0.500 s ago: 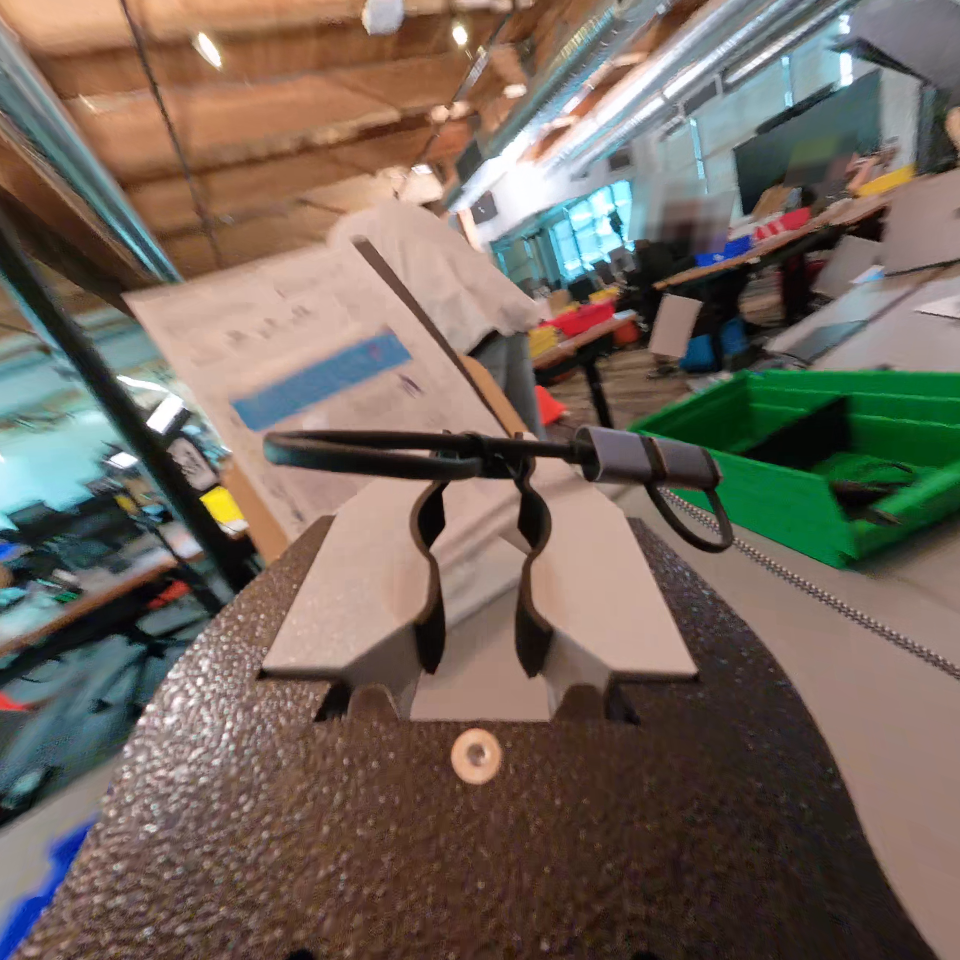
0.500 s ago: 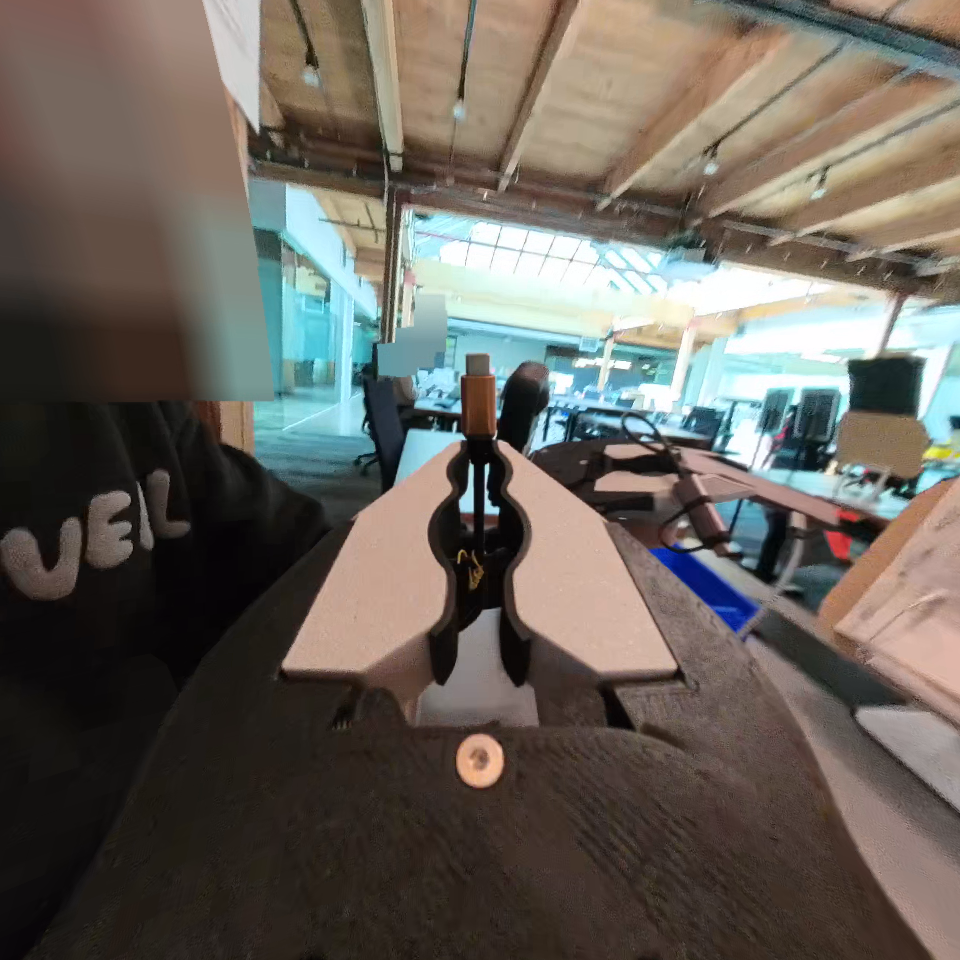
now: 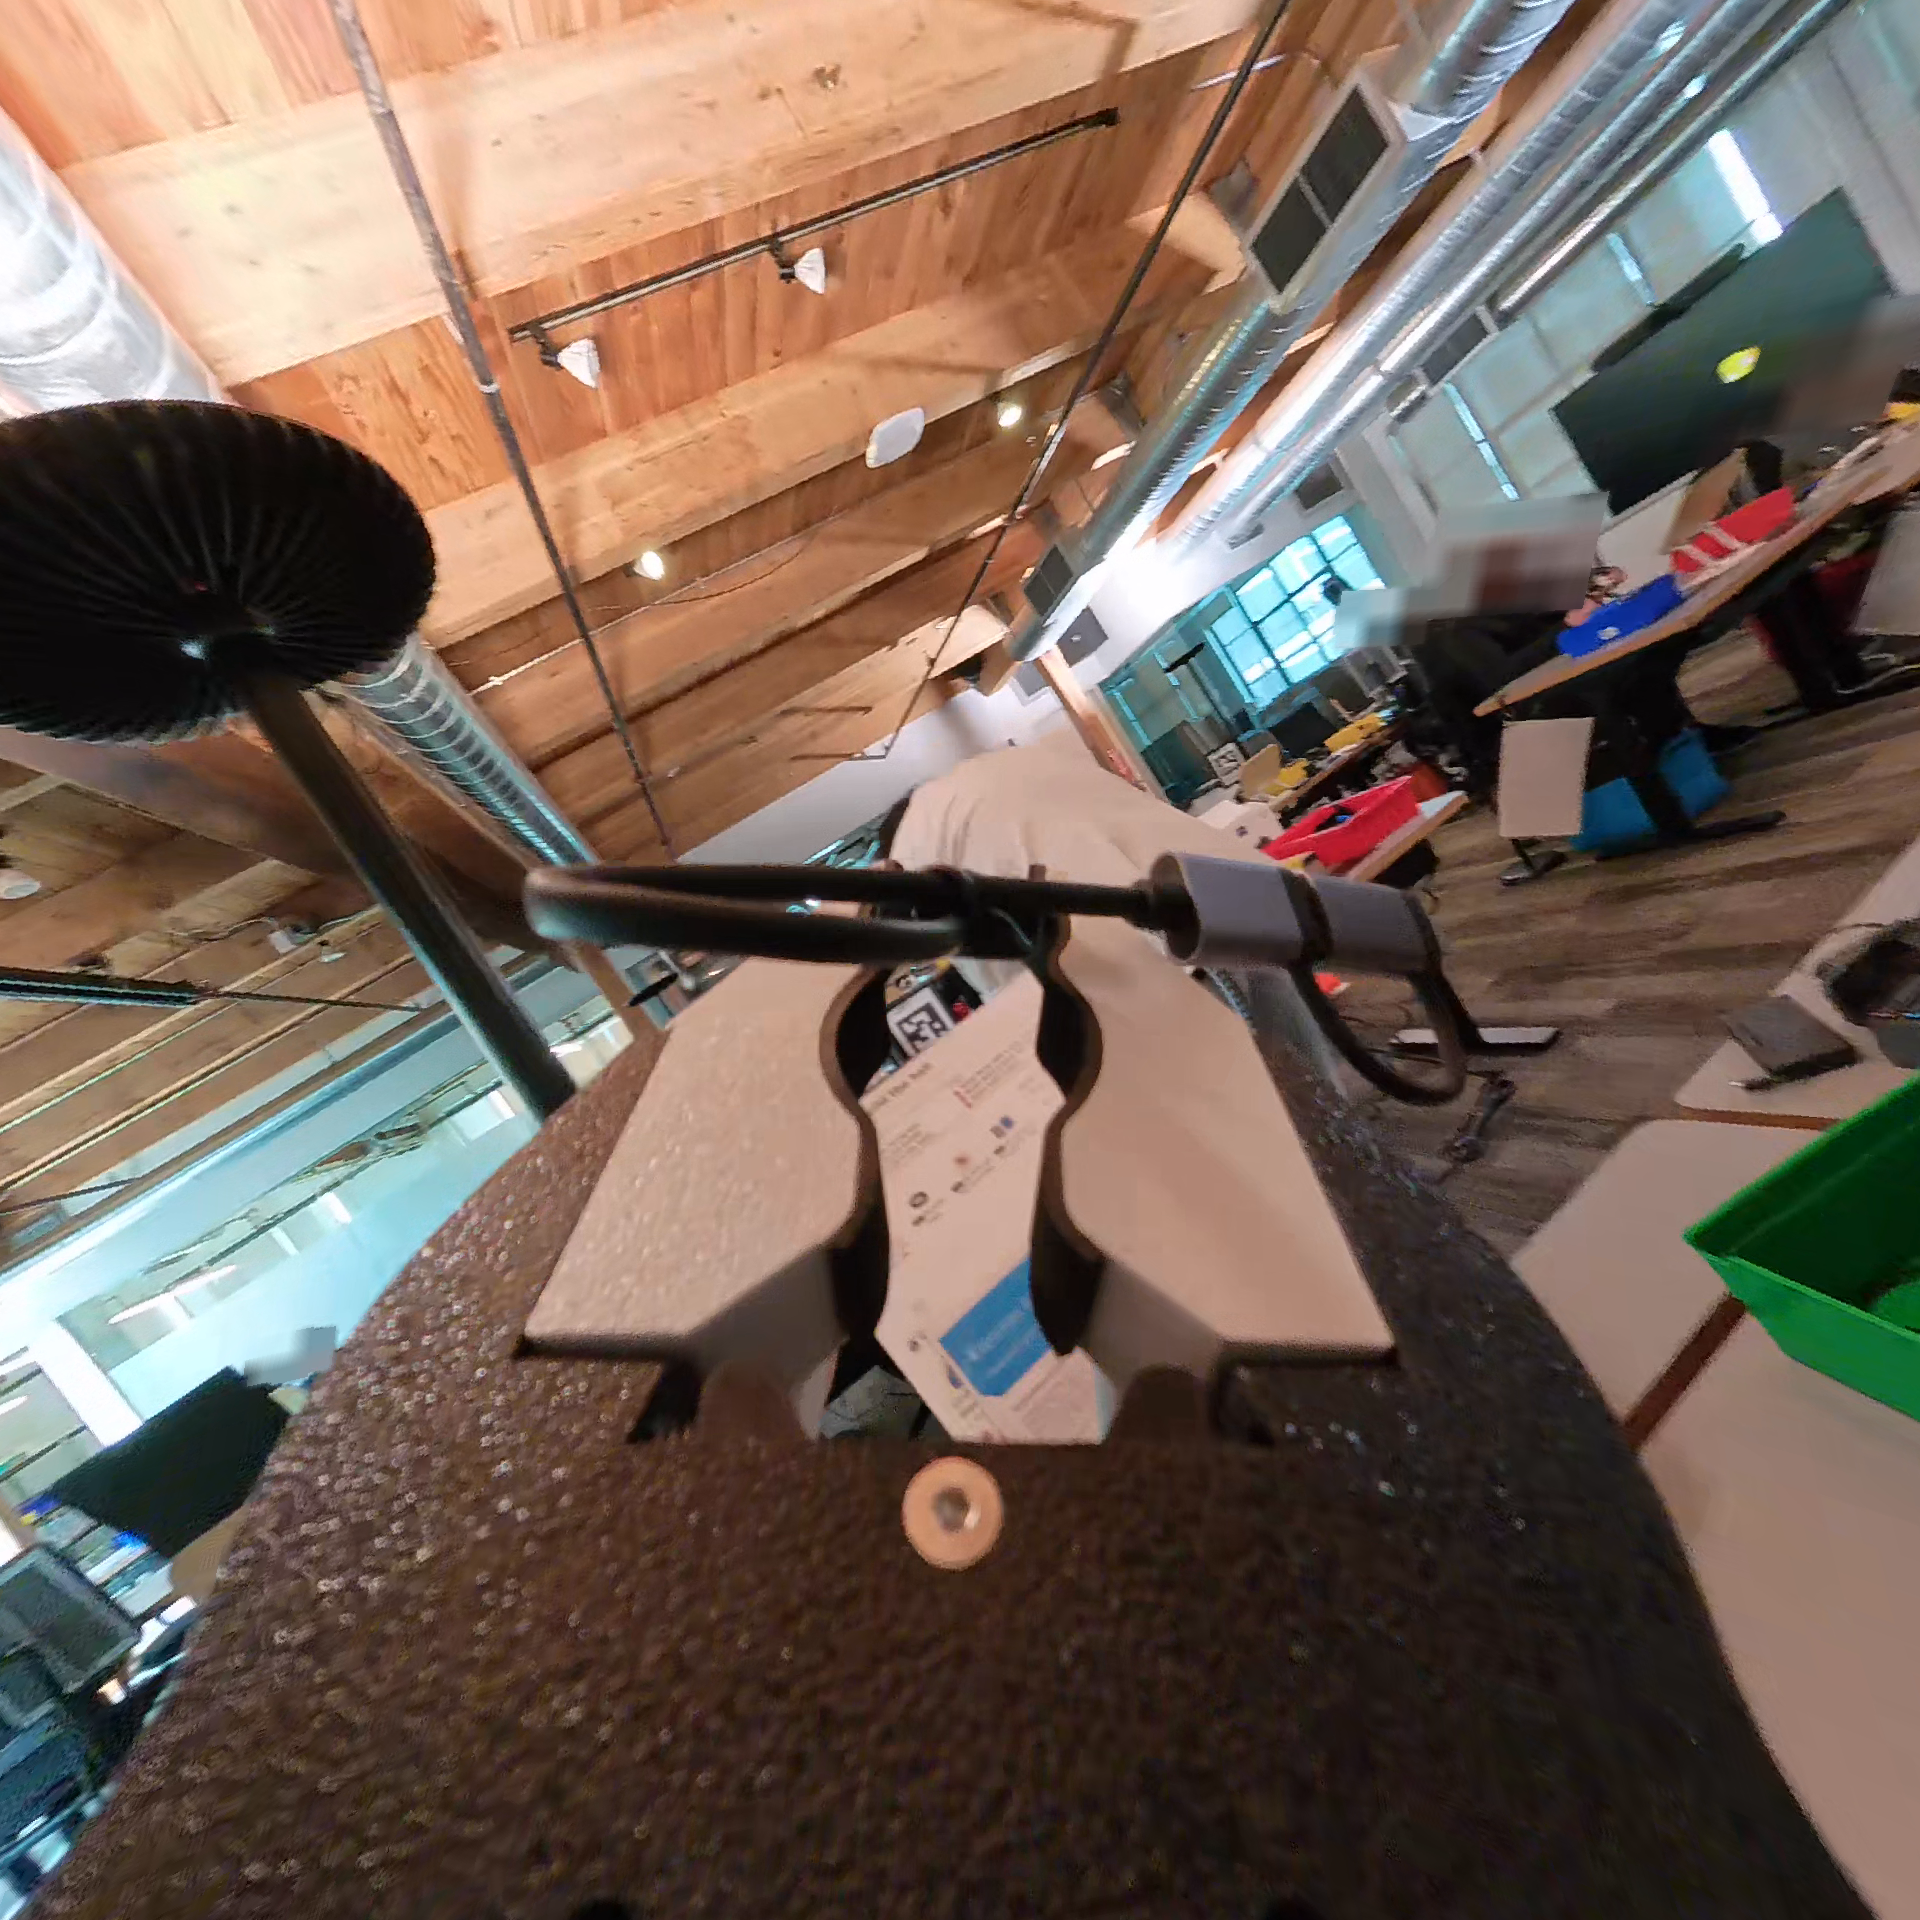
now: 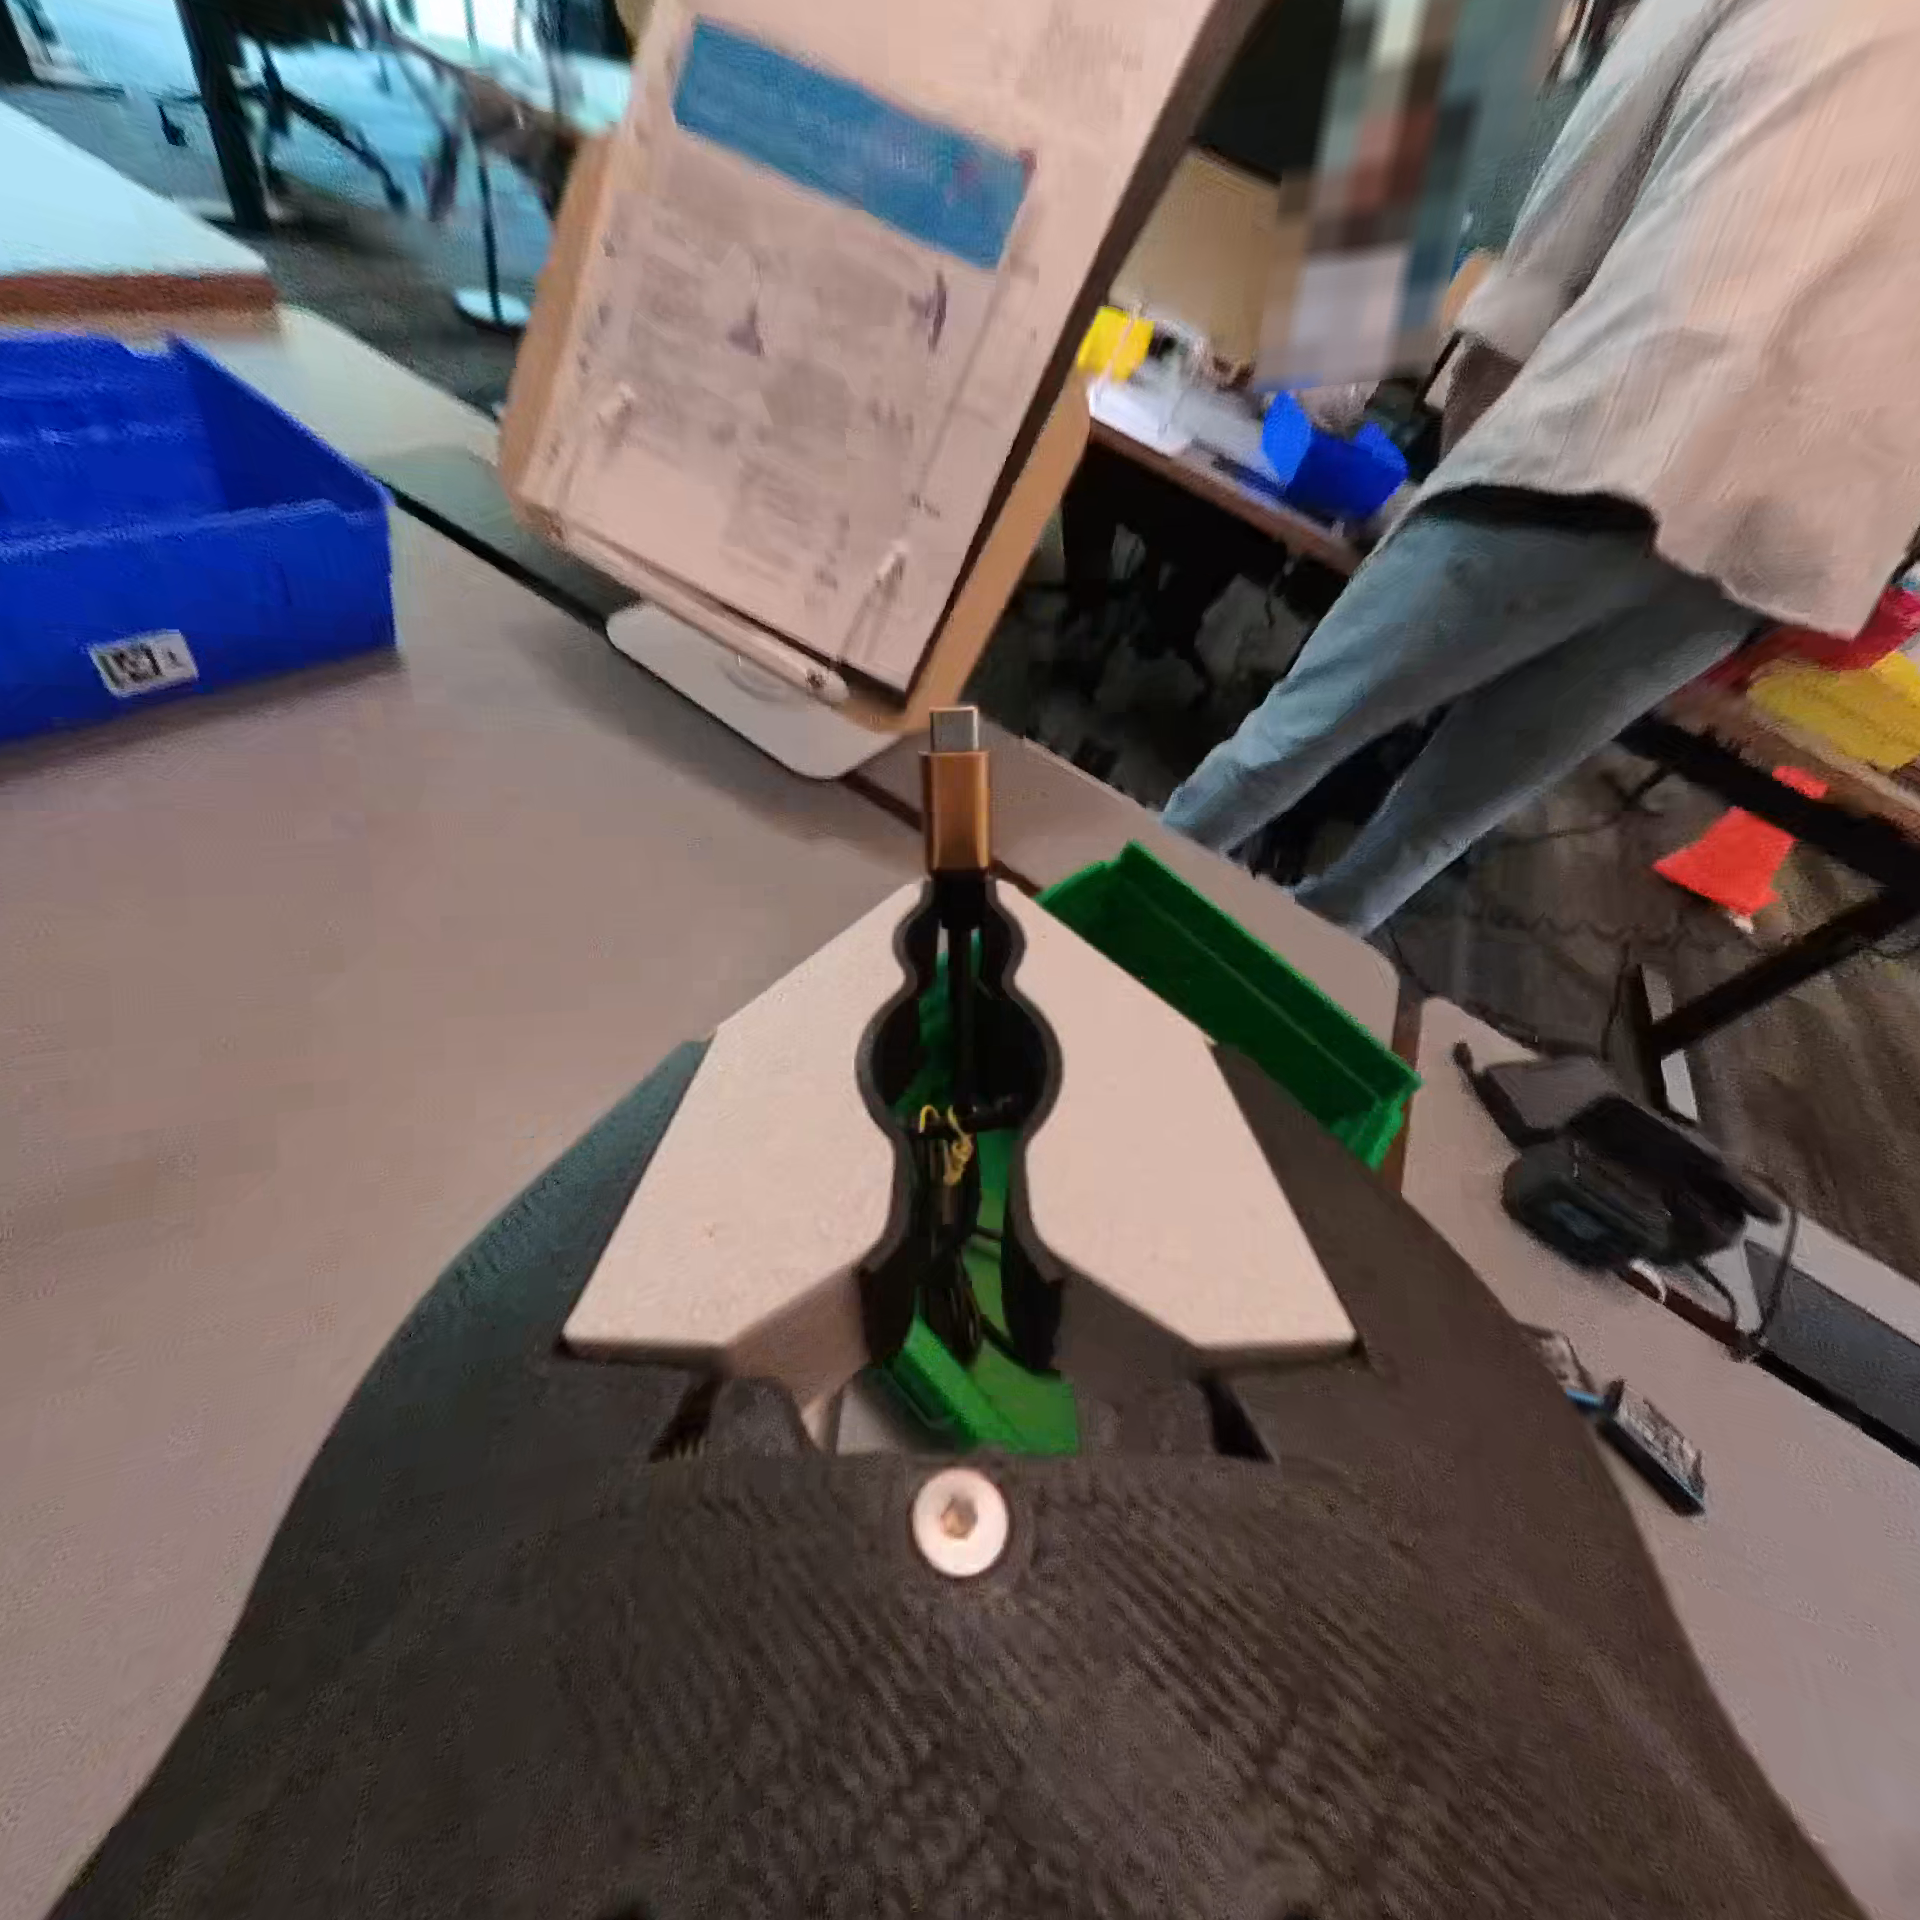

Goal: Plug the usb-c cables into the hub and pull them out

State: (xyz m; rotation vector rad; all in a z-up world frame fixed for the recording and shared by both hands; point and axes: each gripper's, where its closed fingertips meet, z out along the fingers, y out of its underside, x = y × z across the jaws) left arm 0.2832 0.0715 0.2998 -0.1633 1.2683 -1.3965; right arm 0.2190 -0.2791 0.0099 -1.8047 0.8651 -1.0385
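Note:
My left gripper (image 3: 961,940) is shut on a looped black cable (image 3: 727,914) that lies crosswise over its fingertips. The cable's grey connector housings (image 3: 1288,920) stick out to the right, with a black loop hanging below them. My right gripper (image 4: 958,894) is shut on a thin black cable. Its bronze USB-C plug (image 4: 956,810) stands straight out past the fingertips, metal tip forward, and the rest of the cable hangs between the fingers. Both are held in the air. I cannot tell which piece is the hub.
A green bin (image 4: 1226,997) sits under and right of my right gripper; it also shows in the left wrist view (image 3: 1829,1278). A blue bin (image 4: 177,520) stands far left. A cardboard board with a poster (image 4: 810,364) leans ahead. A person (image 4: 1558,520) stands beyond the table edge. My right fingertips sit around 45 centimetres from my left ones.
My left gripper has tilted upward, now facing the ceiling, with the cable still held. My right gripper has swung down toward the table and green bin, still holding the bronze plug.

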